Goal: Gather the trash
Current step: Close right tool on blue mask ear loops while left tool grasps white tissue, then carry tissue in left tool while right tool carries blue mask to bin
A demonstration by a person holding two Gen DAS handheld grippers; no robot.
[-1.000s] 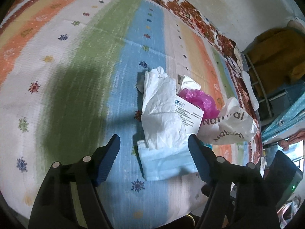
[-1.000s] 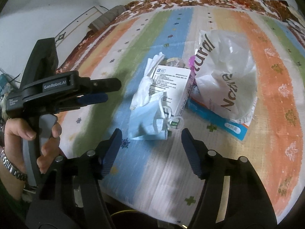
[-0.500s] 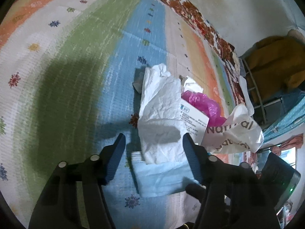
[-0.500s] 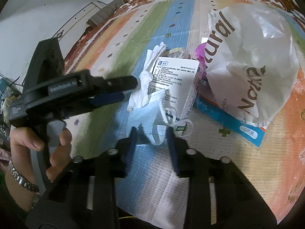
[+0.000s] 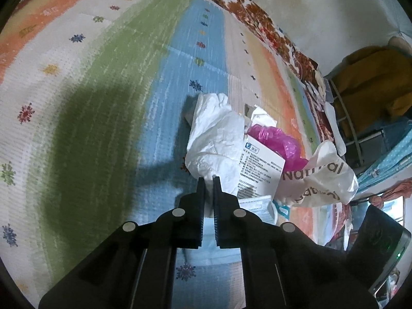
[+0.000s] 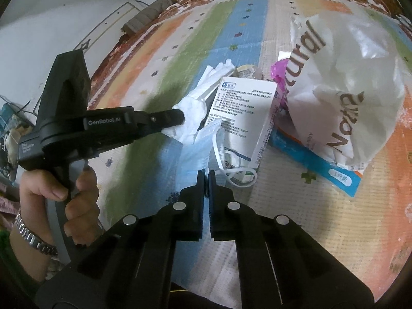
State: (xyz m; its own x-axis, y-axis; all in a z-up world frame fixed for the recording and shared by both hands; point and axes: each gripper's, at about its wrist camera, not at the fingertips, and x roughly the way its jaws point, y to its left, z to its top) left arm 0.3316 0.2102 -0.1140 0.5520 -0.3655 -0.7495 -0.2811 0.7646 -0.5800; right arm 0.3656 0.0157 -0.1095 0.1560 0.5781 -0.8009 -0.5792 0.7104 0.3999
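Note:
A pile of trash lies on a striped bedspread (image 5: 103, 82). My left gripper (image 5: 209, 178) is shut on the near edge of a crumpled white tissue (image 5: 216, 136); the right wrist view shows its tip (image 6: 177, 117) at the tissue (image 6: 193, 105). My right gripper (image 6: 206, 172) is shut on the edge of a light blue face mask (image 6: 191, 152), which also shows in the left wrist view (image 5: 257, 206). A printed white box (image 6: 242, 110), a pink bag (image 5: 273, 139) and a white plastic bag marked "Natural" (image 6: 342, 82) lie beside them.
A blue flat packet (image 6: 316, 164) lies under the white plastic bag. The bed's near edge is just below both grippers. A white wall stands behind the bed. A rack with yellow cloth (image 5: 370, 82) stands at the right of the bed.
Both grippers moved forward into the pile and went from open to shut, the left on the tissue, the right on the face mask.

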